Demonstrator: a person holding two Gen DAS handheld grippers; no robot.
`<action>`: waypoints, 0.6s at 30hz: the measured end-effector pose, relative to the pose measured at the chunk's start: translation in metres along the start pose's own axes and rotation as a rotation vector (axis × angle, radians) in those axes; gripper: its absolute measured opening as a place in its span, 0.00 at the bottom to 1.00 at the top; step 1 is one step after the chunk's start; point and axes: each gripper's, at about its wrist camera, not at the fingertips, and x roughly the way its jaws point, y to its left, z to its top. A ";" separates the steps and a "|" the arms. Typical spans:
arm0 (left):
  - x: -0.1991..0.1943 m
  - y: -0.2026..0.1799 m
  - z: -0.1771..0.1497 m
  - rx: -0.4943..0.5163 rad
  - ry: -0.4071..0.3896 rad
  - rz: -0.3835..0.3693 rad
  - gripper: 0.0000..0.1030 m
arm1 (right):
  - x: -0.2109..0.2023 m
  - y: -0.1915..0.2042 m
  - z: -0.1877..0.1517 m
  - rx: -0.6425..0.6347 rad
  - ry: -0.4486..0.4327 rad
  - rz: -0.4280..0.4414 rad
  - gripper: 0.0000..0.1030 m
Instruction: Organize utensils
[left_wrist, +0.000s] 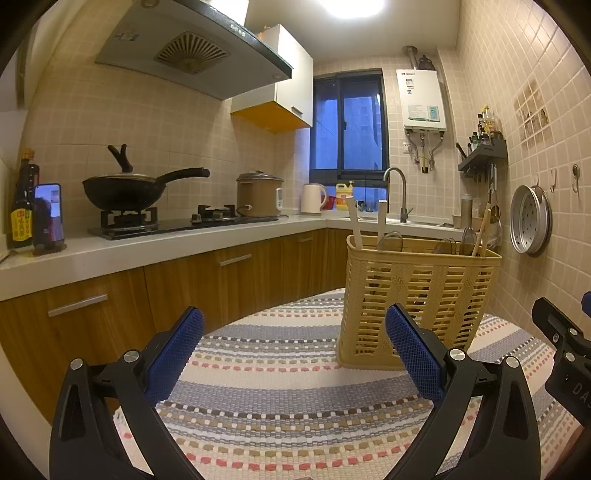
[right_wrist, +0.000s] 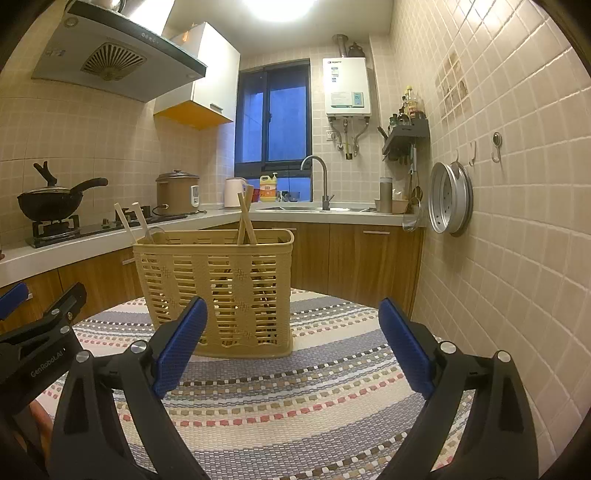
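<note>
The surface (left_wrist: 280, 369), covered with a striped woven mat, fills the near part of both views, with kitchen counters beyond it. On it stands a tall yellow slatted basket (left_wrist: 413, 295), upright, toward the far side. Utensils already stand inside it: two pale handles (left_wrist: 365, 221) at its left end, wooden handles (right_wrist: 245, 218) leaning at its right end, and some rounded heads I cannot identify between them.

No loose utensil shows on the mat, so the sorting looks finished or nearly so. The step in hand, as I judge it, is to check the basket, or draw clear without tipping it.

The left tool (left_wrist: 295, 350) has its fingers apart, holding nothing; the basket lies ahead and to its right. The right tool (right_wrist: 295, 345) is likewise spread and bare, with the basket ahead to its left.
</note>
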 end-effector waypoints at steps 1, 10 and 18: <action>0.001 0.000 0.000 0.001 0.001 -0.001 0.93 | 0.000 0.000 0.000 0.001 0.001 0.002 0.87; 0.001 0.000 0.000 0.005 0.009 0.000 0.93 | 0.001 0.001 0.000 0.006 0.007 -0.002 0.87; 0.001 0.000 0.000 0.005 0.008 0.000 0.93 | 0.001 0.000 -0.001 0.009 0.007 -0.001 0.87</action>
